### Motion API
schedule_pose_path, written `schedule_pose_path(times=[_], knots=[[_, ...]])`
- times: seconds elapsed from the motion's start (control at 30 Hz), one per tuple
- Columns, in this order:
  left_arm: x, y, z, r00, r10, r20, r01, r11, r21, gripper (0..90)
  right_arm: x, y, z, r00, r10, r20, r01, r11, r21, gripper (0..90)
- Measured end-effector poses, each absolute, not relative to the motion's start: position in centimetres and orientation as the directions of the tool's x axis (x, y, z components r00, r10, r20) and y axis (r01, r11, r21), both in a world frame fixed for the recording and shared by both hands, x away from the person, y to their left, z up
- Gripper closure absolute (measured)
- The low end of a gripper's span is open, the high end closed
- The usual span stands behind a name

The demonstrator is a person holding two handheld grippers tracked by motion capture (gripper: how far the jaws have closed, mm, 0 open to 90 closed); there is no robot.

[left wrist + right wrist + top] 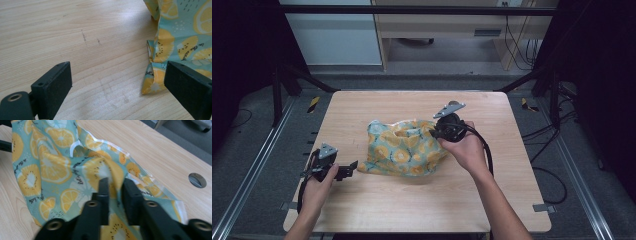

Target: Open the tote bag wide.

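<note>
A teal cloth (pixel 404 147) printed with yellow lemon slices lies crumpled in the middle of the wooden table (pixel 412 200). My right gripper (pixel 438 131) is shut on a raised fold of the cloth (pixel 75 170) at its right side, and fabric bunches between the jaws (pixel 115 182). My left gripper (pixel 353 167) stands open at the cloth's lower left corner. In the left gripper view the jaws are wide apart over bare wood, and the cloth's folded edge (pixel 155 72) sits just inside the right-hand jaw.
A round hole (pixel 197 180) in the tabletop lies beyond the cloth in the right gripper view. Black frame posts stand at the table's far corners, with a desk (pixel 437 25) and cables (pixel 522 45) behind. Bare wood surrounds the cloth.
</note>
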State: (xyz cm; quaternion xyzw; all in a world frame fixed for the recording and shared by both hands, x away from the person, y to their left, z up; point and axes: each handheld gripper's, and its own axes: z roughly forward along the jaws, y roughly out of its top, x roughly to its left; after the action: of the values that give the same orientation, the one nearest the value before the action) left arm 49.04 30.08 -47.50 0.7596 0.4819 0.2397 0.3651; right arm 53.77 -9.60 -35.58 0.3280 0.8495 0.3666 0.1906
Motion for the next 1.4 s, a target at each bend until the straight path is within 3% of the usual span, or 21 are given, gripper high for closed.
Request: schedule_pose_path(times=[0.33, 0.8, 1.07, 1.2, 1.4], knots=[[49.0, 29.7, -47.6, 0.433, 0.901, 0.022, 0.558, -0.287, 0.779, 7.7, 47.8, -9.0, -34.2, -0.771, 0.634, -0.069, 0.277, 0.431, 0.859, 86.2], [48.6, 29.3, -46.8, 0.452, 0.891, 0.037, 0.524, -0.299, 0.798, 9.5, 41.7, -8.8, -36.4, -0.828, 0.559, -0.038, 0.232, 0.405, 0.885, 87.2], [48.2, 28.8, -44.9, 0.5, 0.864, 0.059, 0.465, -0.325, 0.823, 11.5, 40.9, -9.5, -39.0, -0.826, 0.563, -0.034, 0.251, 0.421, 0.872, 87.0], [48.2, 28.2, -42.9, 0.527, 0.849, 0.026, 0.43, -0.293, 0.854, 12.7, 41.0, -9.6, -39.8, -0.829, 0.559, -0.026, 0.251, 0.412, 0.876, 87.0], [48.9, 25.8, -40.4, 0.613, 0.788, 0.056, 0.395, -0.368, 0.842, 12.6, 40.9, -9.6, -40.8, -0.83, 0.558, -0.022, 0.245, 0.4, 0.883, 86.1]])
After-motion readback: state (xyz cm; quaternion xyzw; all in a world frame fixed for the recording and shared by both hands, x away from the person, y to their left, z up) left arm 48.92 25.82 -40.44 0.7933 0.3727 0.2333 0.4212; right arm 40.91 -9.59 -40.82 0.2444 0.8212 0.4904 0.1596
